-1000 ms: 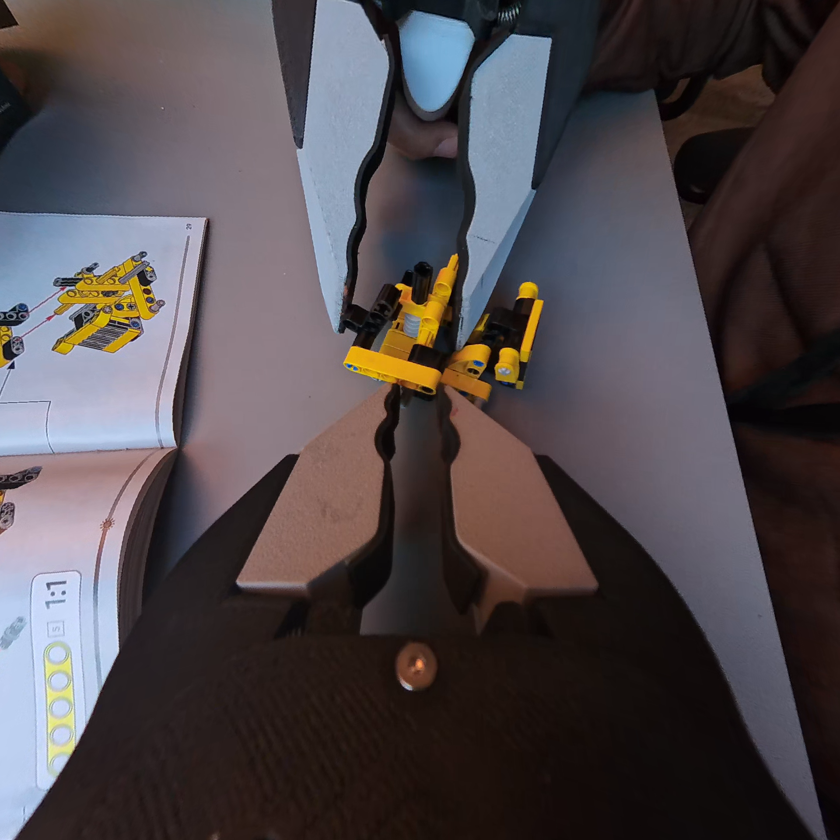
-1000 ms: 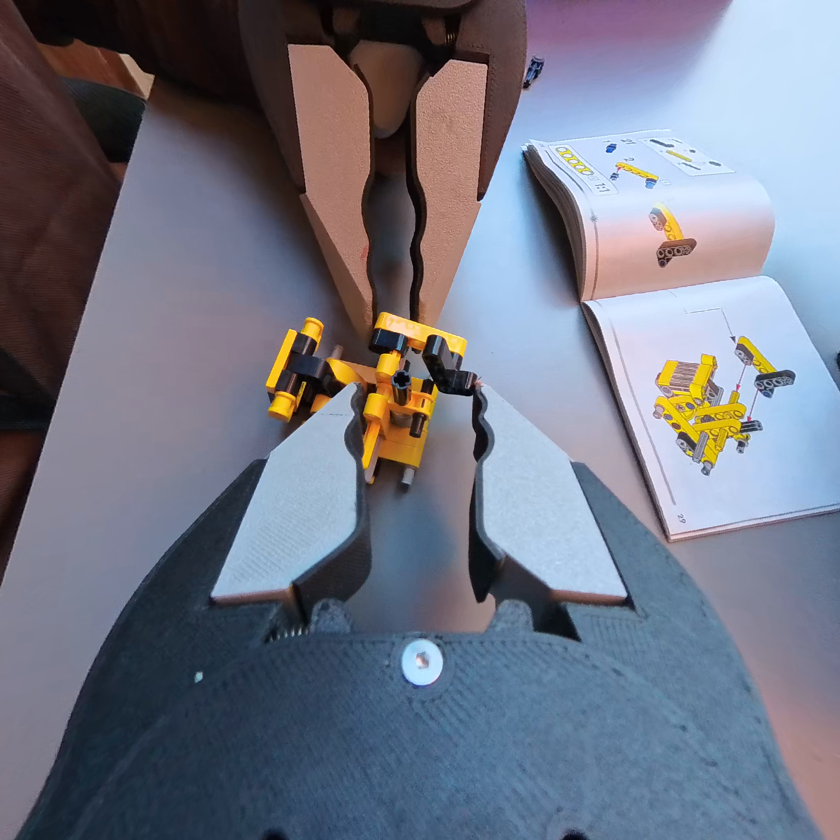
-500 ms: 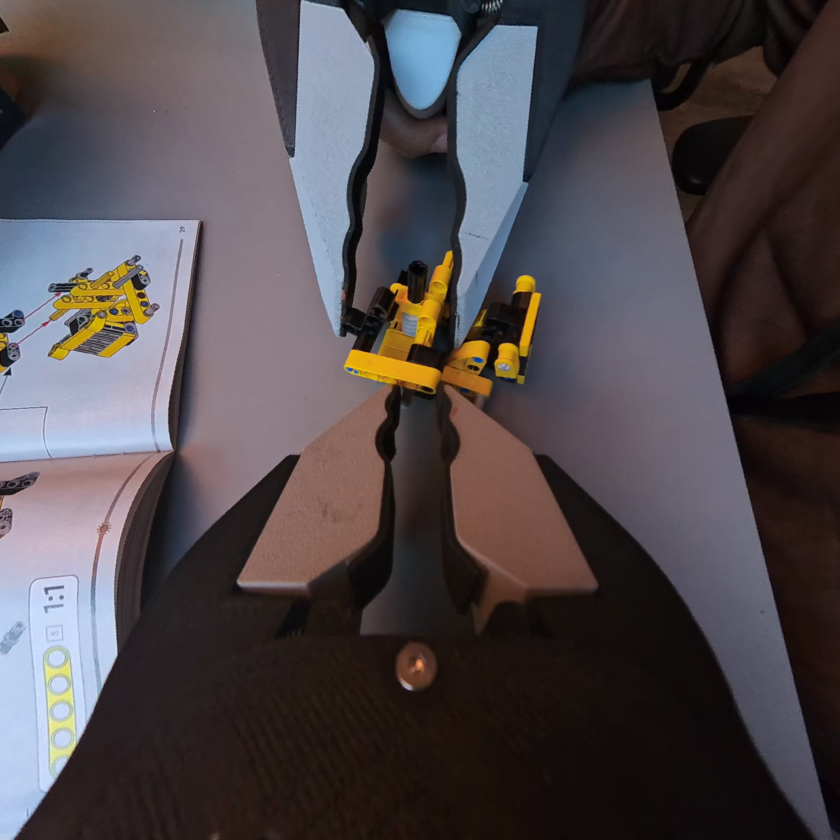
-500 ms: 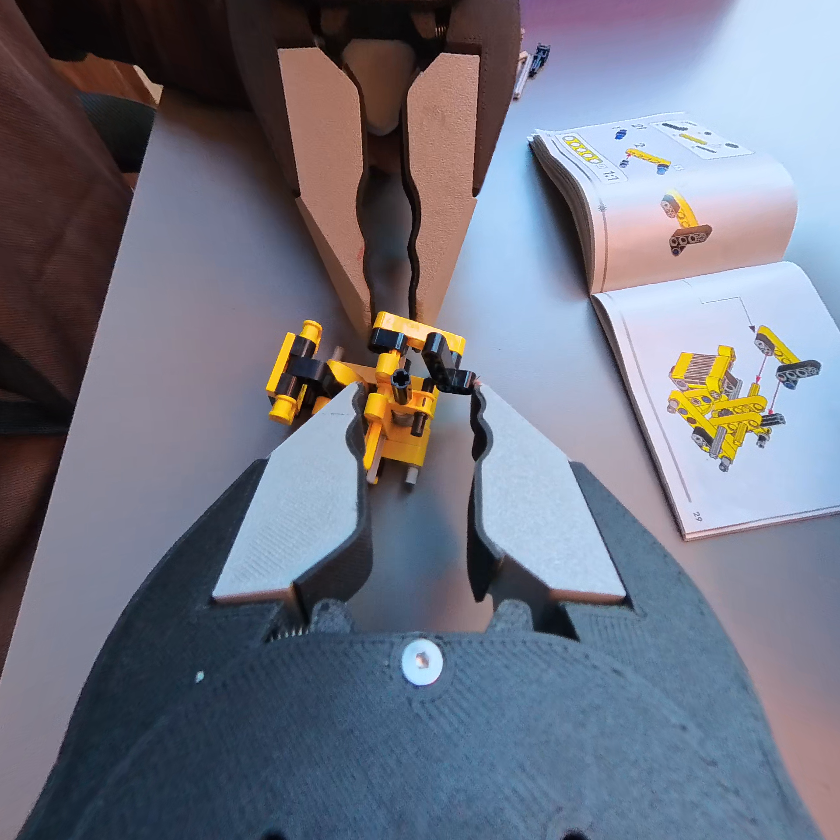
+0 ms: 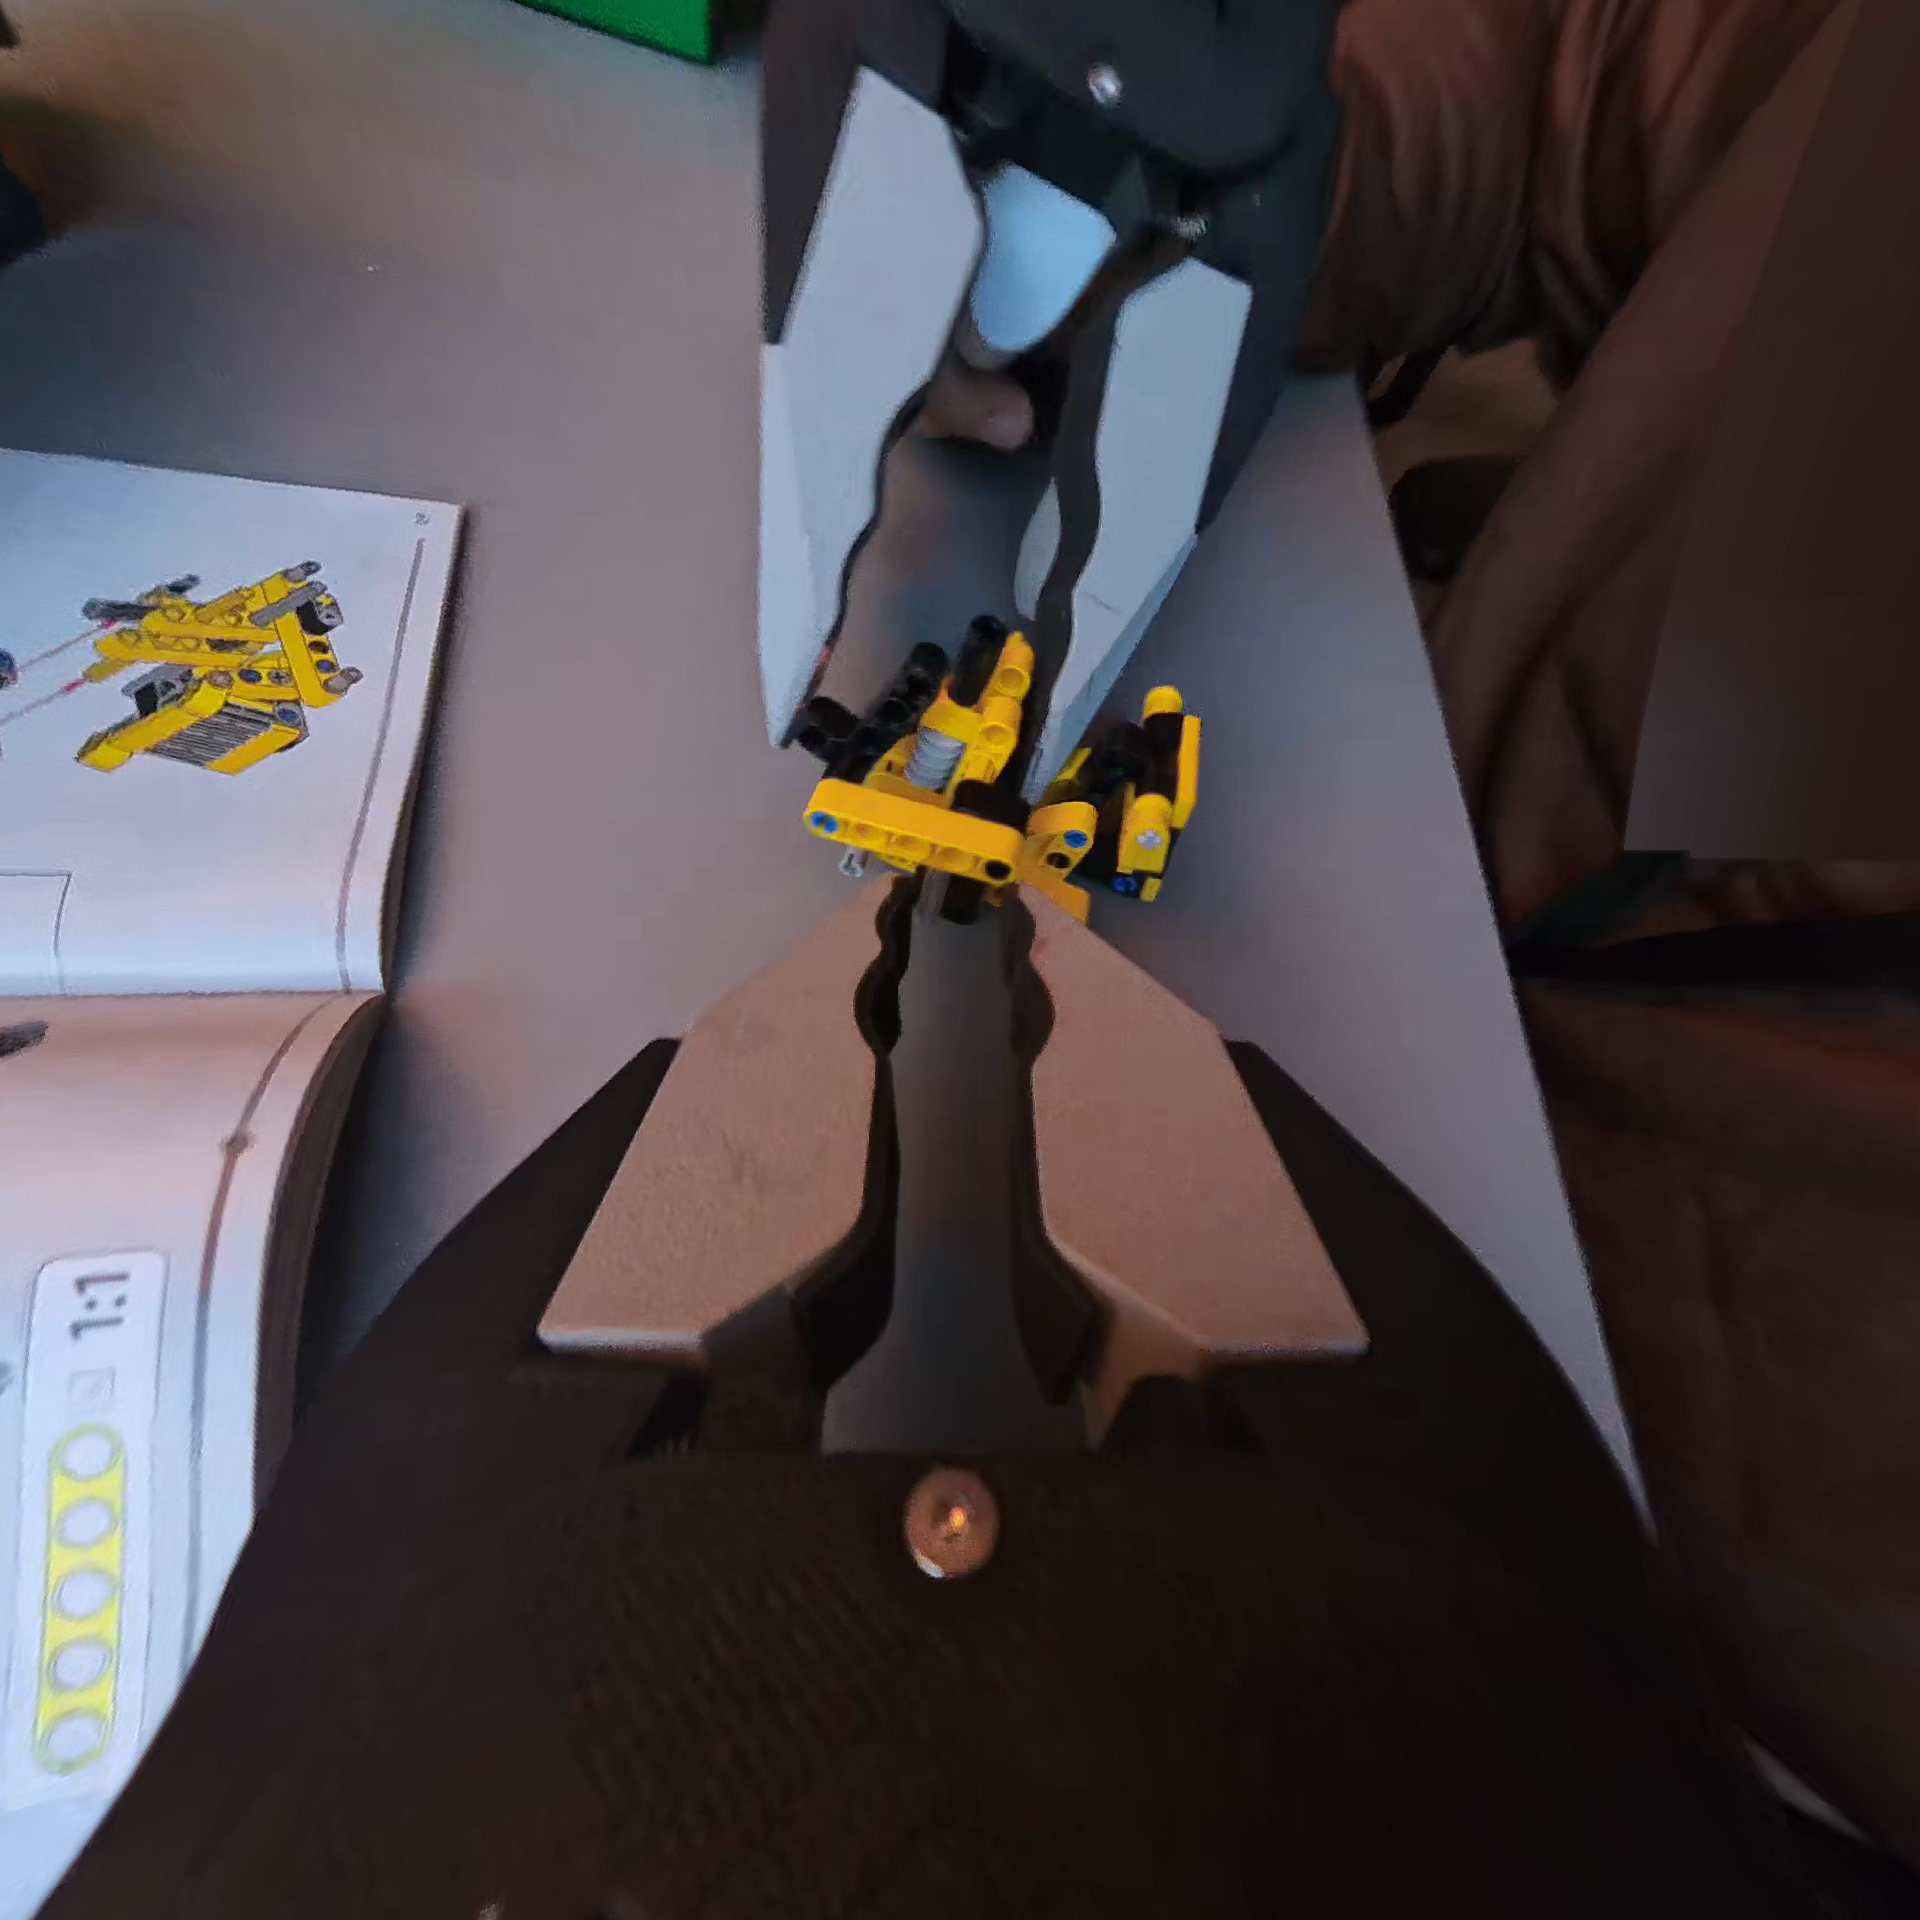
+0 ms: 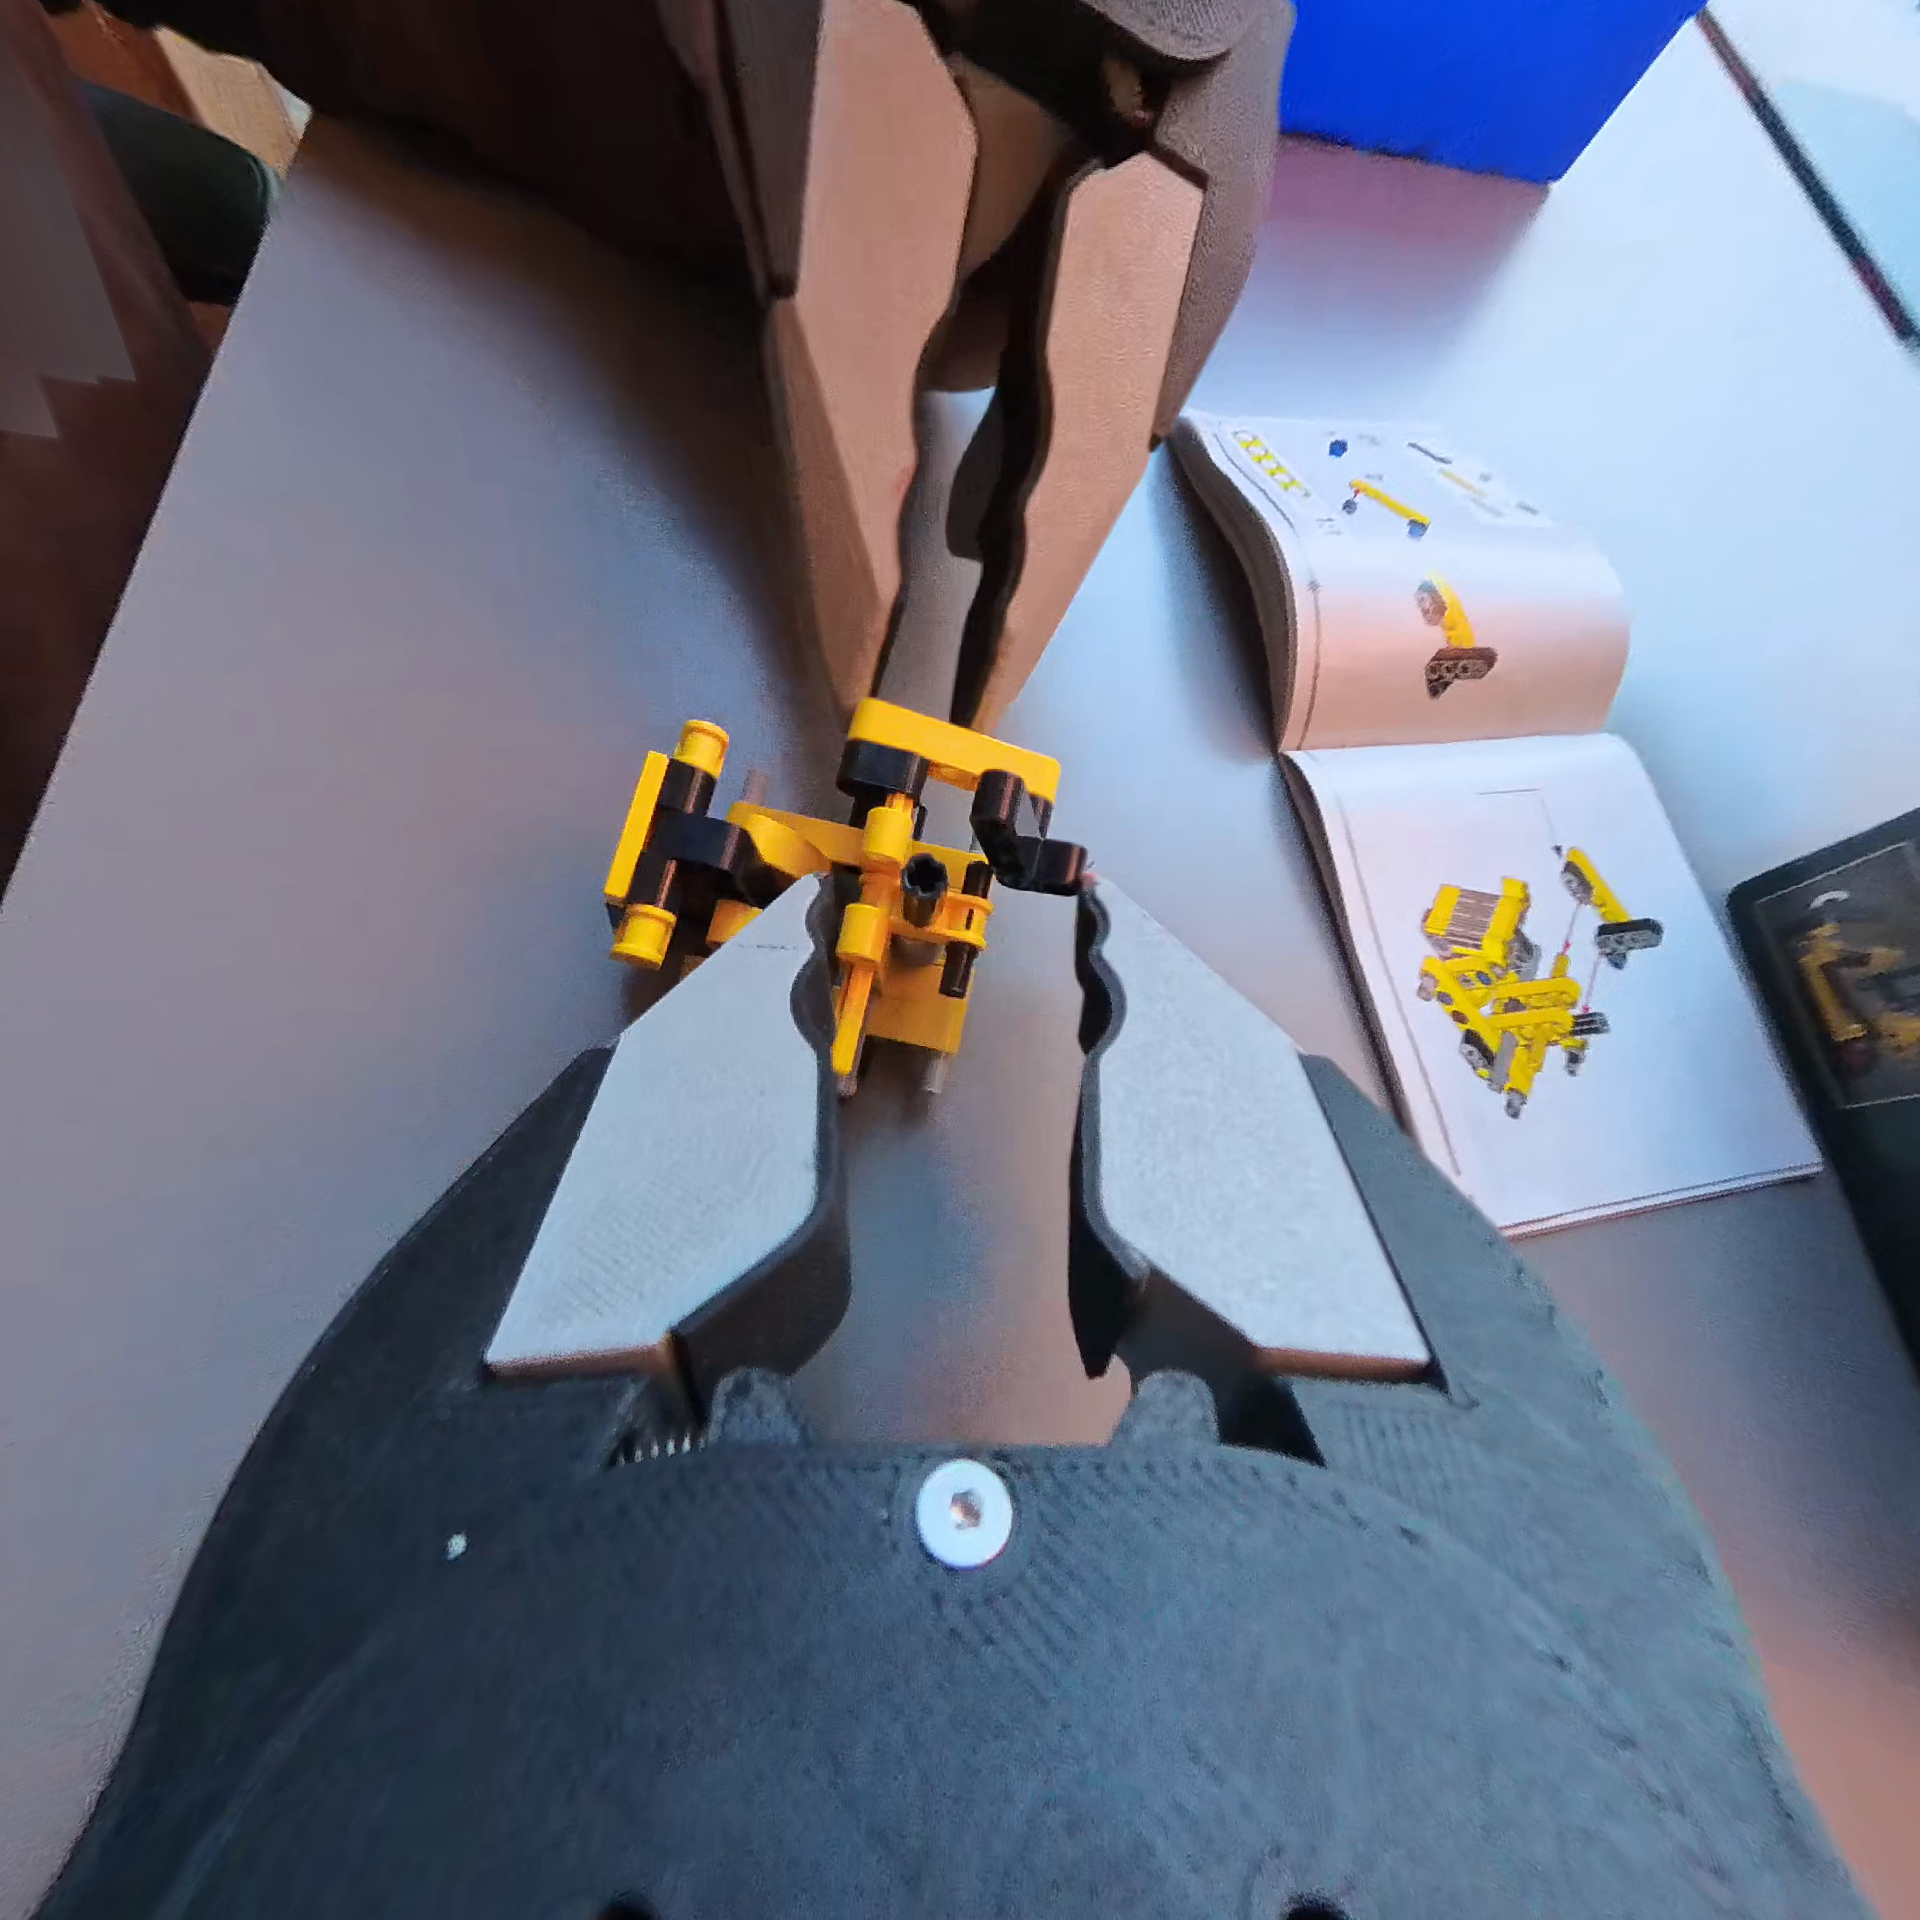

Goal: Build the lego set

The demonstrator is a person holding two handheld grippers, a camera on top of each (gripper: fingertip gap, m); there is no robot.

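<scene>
Lego model (image 6: 862, 883) on table btwn grippers; left gripper (image 5: 951, 909) pinching it, right gripper (image 6: 945, 914) spread.

Left tongs (image 5: 951, 909): a broad black textured body, woven-looking, with one silver screw set in the middle, and two flat tan-grey wedge fingers (image 5: 727, 1153) edged in wavy black rubber. Right tongs (image 6: 951, 894): same build, a dark grey-black shell, a bright screw, pale grey wedge fingers (image 6: 675, 1153), and a small coiled spring at the left finger's base.
</scene>
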